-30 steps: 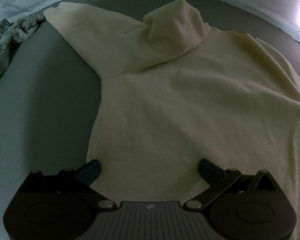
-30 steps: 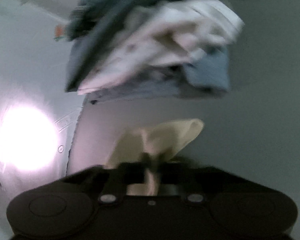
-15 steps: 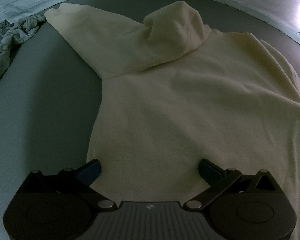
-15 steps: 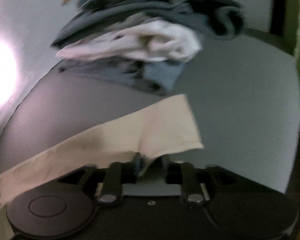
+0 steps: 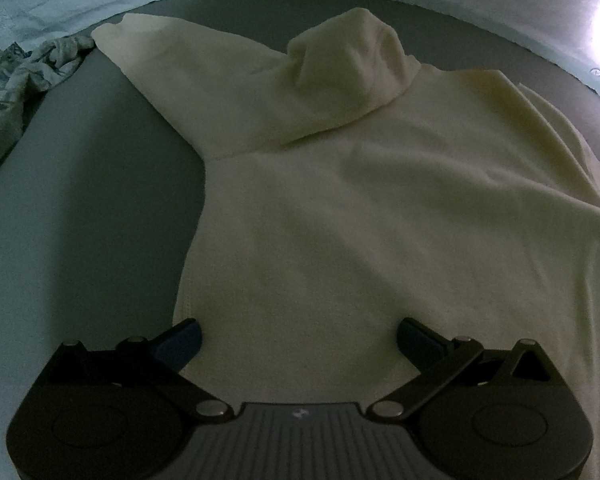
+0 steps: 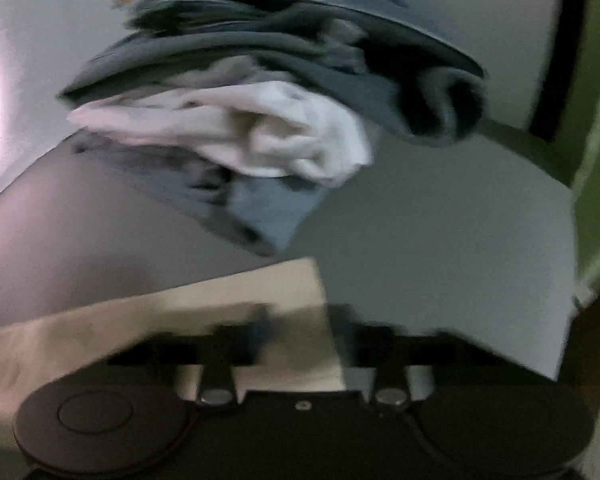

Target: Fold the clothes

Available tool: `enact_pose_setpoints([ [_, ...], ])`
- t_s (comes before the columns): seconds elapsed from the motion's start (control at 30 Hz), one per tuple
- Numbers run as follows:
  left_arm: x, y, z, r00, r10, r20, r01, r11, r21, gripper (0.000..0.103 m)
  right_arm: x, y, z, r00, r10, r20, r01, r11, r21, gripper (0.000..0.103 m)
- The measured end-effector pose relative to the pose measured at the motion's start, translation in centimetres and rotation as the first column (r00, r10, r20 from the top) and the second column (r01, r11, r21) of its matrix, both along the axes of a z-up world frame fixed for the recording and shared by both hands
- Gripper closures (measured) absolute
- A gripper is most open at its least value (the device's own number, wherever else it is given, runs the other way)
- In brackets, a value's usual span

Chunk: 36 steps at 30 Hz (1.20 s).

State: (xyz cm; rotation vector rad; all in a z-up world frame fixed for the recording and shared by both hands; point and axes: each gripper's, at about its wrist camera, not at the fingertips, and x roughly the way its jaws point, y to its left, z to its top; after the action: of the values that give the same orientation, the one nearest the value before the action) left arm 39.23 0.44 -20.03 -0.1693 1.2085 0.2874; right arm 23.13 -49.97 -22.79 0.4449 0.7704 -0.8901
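Observation:
A cream hoodie (image 5: 360, 184) lies flat on the grey table, hood (image 5: 348, 68) at the far side and one sleeve (image 5: 172, 64) stretched to the far left. My left gripper (image 5: 298, 336) is open, its blue fingertips (image 5: 180, 338) spread over the hoodie's near hem. In the blurred right wrist view the hoodie's other sleeve (image 6: 204, 308) lies flat on the table, its cuff end between the jaws of my right gripper (image 6: 306, 332), which stand apart and look open.
A pile of grey, white and blue clothes (image 6: 268, 120) sits on the table beyond the right gripper. A crumpled patterned garment (image 5: 24, 80) lies at the far left. The table's right edge (image 6: 572, 264) is close, with a green surface beyond.
The right gripper carried the sleeve outward, laid it flat on the table and opened its jaws. The left gripper has not moved.

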Motion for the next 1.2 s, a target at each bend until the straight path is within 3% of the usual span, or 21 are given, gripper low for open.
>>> enact_pose_setpoints([
  [0.13, 0.3, -0.8, -0.6, 1.000, 0.002, 0.001, -0.002, 1.000, 0.000, 0.000, 0.0, -0.4, 0.0, 0.997, 0.009, -0.070, -0.015, 0.996, -0.083, 0.103],
  [0.27, -0.7, -1.5, 0.5, 1.000, 0.003, 0.002, -0.003, 1.000, 0.000, 0.000, 1.1, -0.8, 0.7, 0.972, -0.023, -0.236, -0.038, 0.968, -0.249, 0.100],
  [0.33, 0.2, -0.3, 0.3, 1.000, 0.002, -0.003, -0.002, 1.000, -0.003, 0.000, 1.2, -0.3, 2.1, 0.979, 0.029, -0.200, -0.085, 0.956, -0.280, 0.089],
  [0.4, 0.5, 0.1, 0.2, 1.000, 0.007, -0.007, -0.007, 1.000, -0.007, 0.000, 1.8, 0.8, 3.5, 0.982, 0.107, -0.157, -0.149, 0.946, -0.287, 0.066],
  [0.47, 0.5, 0.2, 0.3, 1.000, 0.011, -0.012, -0.011, 1.000, -0.011, 0.000, 3.0, 2.4, 4.6, 0.971, 0.217, -0.097, -0.235, 0.934, -0.269, 0.061],
  [0.53, 0.9, 0.5, 0.4, 0.999, -0.001, -0.033, 0.000, 1.000, -0.029, 0.000, 5.8, 4.1, 4.8, 0.939, 0.343, -0.030, -0.341, 0.917, -0.207, 0.052],
  [0.63, 1.7, 1.7, 0.9, 0.999, -0.016, -0.043, 0.013, 0.996, -0.084, 0.000, 10.6, 7.6, 4.3, 0.846, 0.532, 0.035, -0.524, 0.841, -0.133, 0.046],
  [0.7, 2.1, 3.0, 1.4, 1.000, 0.005, -0.014, -0.007, 0.994, -0.107, 0.000, 14.7, 10.7, 3.8, 0.749, 0.660, 0.058, -0.654, 0.750, -0.097, 0.040],
  [0.83, 3.3, 5.0, 1.5, 0.999, 0.048, -0.013, -0.047, 0.998, 0.048, 0.000, 21.8, 16.7, 2.8, 0.537, 0.840, 0.079, -0.839, 0.542, -0.059, 0.039],
  [0.87, 3.7, 5.5, 1.2, 0.998, 0.051, -0.028, -0.049, 0.996, 0.071, 0.000, 23.7, 18.0, 2.5, 0.479, 0.874, 0.084, -0.873, 0.484, -0.057, 0.039],
  [1.0, 3.9, 7.5, 0.5, 0.993, 0.117, 0.007, -0.117, 0.992, -0.040, 0.000, 29.2, 22.0, 1.7, 0.288, 0.952, 0.103, -0.953, 0.295, -0.064, 0.037],
  [1.1, 3.9, 7.3, 0.3, 0.992, 0.123, 0.022, -0.122, 0.992, -0.021, 0.000, 31.7, 23.5, 1.0, 0.170, 0.981, 0.094, -0.983, 0.176, -0.056, 0.036],
  [1.13, 3.9, 7.2, 0.3, 0.992, 0.126, 0.029, -0.125, 0.992, -0.017, 0.000, 31.9, 24.3, 0.7, 0.138, 0.987, 0.077, -0.989, 0.141, -0.035, 0.039],
  [1.2, 3.8, 7.2, 0.2, 0.987, 0.153, 0.041, -0.153, 0.988, -0.013, 0.000, 32.1, 25.5, 0.2, 0.083, 0.996, 0.031, -0.996, 0.084, -0.019, 0.072],
])
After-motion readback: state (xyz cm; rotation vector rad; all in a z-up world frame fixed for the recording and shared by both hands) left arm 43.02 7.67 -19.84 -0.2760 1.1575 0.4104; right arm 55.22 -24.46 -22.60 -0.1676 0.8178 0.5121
